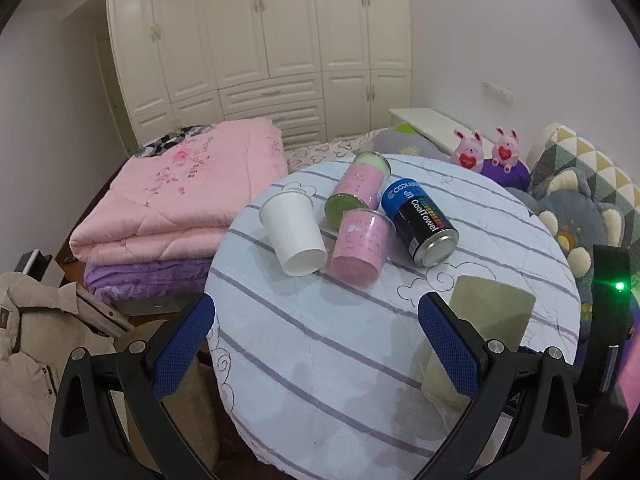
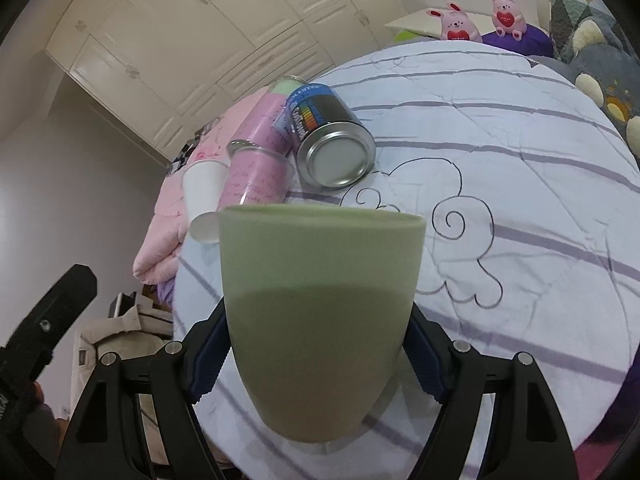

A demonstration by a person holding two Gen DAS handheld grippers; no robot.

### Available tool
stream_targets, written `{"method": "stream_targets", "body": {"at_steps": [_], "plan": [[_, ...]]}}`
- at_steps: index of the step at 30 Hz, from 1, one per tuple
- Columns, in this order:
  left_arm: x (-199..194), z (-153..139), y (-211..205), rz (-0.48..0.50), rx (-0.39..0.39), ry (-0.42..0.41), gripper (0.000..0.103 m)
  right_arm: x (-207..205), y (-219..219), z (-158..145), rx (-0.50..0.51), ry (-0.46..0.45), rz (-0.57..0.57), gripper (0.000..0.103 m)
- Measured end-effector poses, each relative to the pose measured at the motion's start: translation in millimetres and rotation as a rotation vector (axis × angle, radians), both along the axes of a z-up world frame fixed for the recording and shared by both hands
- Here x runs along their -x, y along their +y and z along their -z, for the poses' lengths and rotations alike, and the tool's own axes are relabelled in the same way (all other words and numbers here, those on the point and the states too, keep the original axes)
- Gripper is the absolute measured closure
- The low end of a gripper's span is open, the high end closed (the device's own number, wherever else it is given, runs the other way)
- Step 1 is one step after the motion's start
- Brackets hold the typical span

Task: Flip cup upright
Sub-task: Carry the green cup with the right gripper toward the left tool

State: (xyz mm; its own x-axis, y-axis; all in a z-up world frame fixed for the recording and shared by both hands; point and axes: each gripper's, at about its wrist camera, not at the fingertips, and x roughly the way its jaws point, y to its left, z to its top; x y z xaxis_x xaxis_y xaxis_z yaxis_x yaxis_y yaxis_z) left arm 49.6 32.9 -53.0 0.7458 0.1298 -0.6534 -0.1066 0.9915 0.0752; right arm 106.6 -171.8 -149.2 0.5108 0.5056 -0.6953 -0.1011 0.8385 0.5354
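Observation:
A pale green cup (image 2: 320, 312) fills the middle of the right wrist view, rim up, held between the blue pads of my right gripper (image 2: 316, 356), which is shut on it just above the striped round table (image 2: 520, 200). The same cup shows in the left wrist view (image 1: 486, 316), partly behind my left gripper's right finger. My left gripper (image 1: 316, 340) is open and empty over the table's near edge.
A white paper cup (image 1: 294, 236), two pink clear jars (image 1: 362, 246), a green lid (image 1: 344, 208) and a blue-black can (image 1: 420, 224) lie on the table's far side. Folded pink quilts (image 1: 180, 200) lie left, pillows and plush toys (image 1: 486, 152) right.

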Motion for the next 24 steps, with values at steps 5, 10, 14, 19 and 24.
{"method": "stream_targets", "body": {"at_steps": [5, 10, 14, 19, 24], "plan": [[6, -5, -4, -0.003, -0.002, -0.012, 0.000, -2, 1, 5, -0.006, 0.025, -0.026, 0.024], [6, -3, -9, 0.005, -0.002, -0.004, 0.000, -8, 3, 9, 0.004, 0.047, -0.042, 0.022], [2, 1, -15, 0.019, 0.000, 0.014, 0.000, -4, -2, 7, 0.002, 0.023, -0.046, 0.020], [-4, 1, -21, 0.051, 0.055, 0.032, 0.000, 5, -15, -4, 0.008, -0.009, -0.036, 0.020], [-10, 2, -40, 0.083, 0.049, 0.038, 0.000, 11, -34, -17, 0.073, -0.049, -0.004, 0.020]]}}
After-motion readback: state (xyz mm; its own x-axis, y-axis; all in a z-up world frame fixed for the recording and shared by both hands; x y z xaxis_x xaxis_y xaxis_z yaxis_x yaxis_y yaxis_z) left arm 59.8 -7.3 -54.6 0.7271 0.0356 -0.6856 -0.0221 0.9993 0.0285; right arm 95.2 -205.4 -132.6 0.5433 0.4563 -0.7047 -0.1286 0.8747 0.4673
